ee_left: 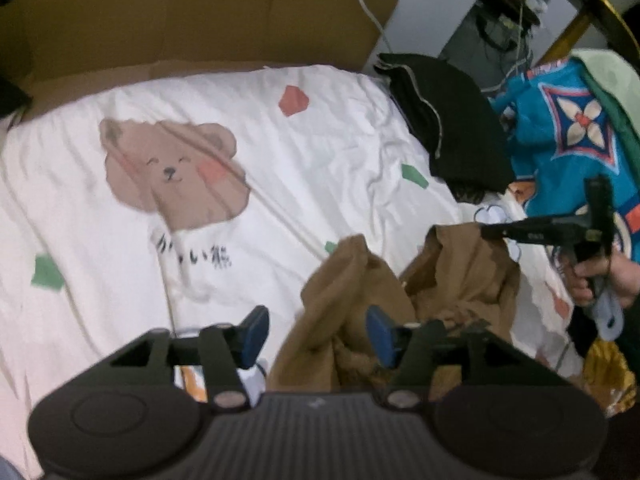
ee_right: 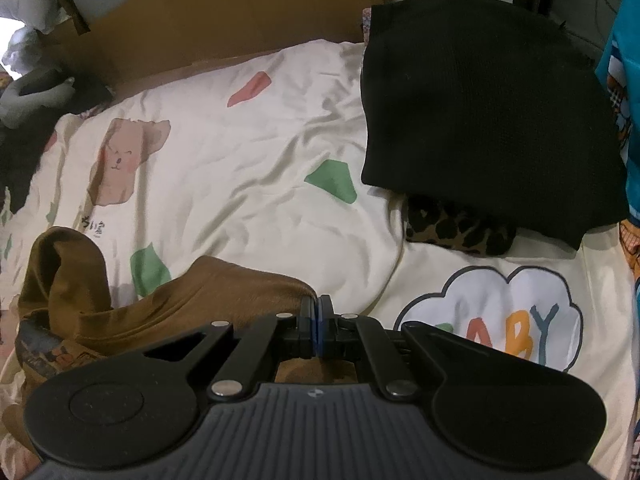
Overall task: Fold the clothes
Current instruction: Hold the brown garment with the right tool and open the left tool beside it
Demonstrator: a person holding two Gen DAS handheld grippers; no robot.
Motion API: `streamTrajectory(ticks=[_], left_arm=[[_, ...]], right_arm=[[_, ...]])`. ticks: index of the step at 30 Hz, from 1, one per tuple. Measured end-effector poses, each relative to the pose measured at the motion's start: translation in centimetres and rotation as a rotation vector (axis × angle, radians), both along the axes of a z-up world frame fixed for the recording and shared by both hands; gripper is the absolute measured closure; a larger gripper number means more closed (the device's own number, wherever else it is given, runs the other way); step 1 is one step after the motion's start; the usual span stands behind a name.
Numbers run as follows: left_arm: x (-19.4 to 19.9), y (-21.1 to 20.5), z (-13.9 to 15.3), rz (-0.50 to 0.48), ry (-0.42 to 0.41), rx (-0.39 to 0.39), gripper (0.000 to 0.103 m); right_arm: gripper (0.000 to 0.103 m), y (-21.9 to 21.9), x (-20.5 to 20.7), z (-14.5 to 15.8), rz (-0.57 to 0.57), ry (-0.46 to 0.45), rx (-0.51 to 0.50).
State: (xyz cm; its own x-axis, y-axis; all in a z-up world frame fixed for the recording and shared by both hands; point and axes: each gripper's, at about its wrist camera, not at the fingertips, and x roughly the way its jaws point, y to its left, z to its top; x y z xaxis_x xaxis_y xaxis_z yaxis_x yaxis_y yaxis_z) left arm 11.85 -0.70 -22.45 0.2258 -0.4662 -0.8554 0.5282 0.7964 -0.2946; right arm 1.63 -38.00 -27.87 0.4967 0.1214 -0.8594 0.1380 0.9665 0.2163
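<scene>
Bedding: cream quilt fills both views, printed with a brown bear, red and green blobs, and pretty rumpled.
Brown garment: crumpled brown top sits bunched on the quilt's near side. In the left wrist view it's heaped right in front of the left gripper, with one fold poking up between the blue pads.
Left gripper: fingers spread wide, nothing pinched. The cloth is near the right-hand pad, but can't tell if it actually touches.
Right gripper: right gripper is clamped tight on an edge of the brown top, pads pressed together with fabric running off to the left from them.
Black garment: folded black garment lies at the far right of the quilt, well apart from the brown one.
Left view only: shows the right gripper from the side, gripped by the person's hand, its tip at the brown heap. Also a teal patterned cloth on the right.
Right view only: leopard-print fabric peeking out from under the black garment, plus a cloud patch on the quilt.
Cardboard: brown cardboard stands behind the bed.
Writing: cloud patch reads "BABY" in coloured letters. There's dark script under the bear, too blurry to read.
</scene>
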Motion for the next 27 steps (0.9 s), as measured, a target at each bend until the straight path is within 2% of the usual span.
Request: streamTrajectory(ticks=[9,15,18,23,25,27], left_arm=[[2.2,-4.0,-2.4,-0.026,0.037,-0.013,0.037],[3.4,-5.0,-3.0,-0.009,0.114,-0.014,0.036],[4.6,-5.3,-3.0,0.006,0.143,-0.042,0.037],[6.3,-5.2,-4.5,0.031,0.245,-0.099,0.041],[6.7,-4.7,-5.4,0.041,0.282,-0.118,0.052],[7.1,-4.2,-6.3,0.051,0.319,-0.137,0.054]], right_arm=[[0.103,-0.1,-0.7,-0.6,0.001,0.008,0.030],[0.103,0.1,-1.1,-0.8,0.009,0.011,0.039],[0.103,0.2,-1.3,-0.9,0.015,0.013,0.041],[0.103,0.3,-1.4,-1.1,0.021,0.019,0.049],[0.103,0.2,-1.5,-1.0,0.021,0.020,0.057],[0.103,0.0,-1.6,-1.0,0.020,0.021,0.066]])
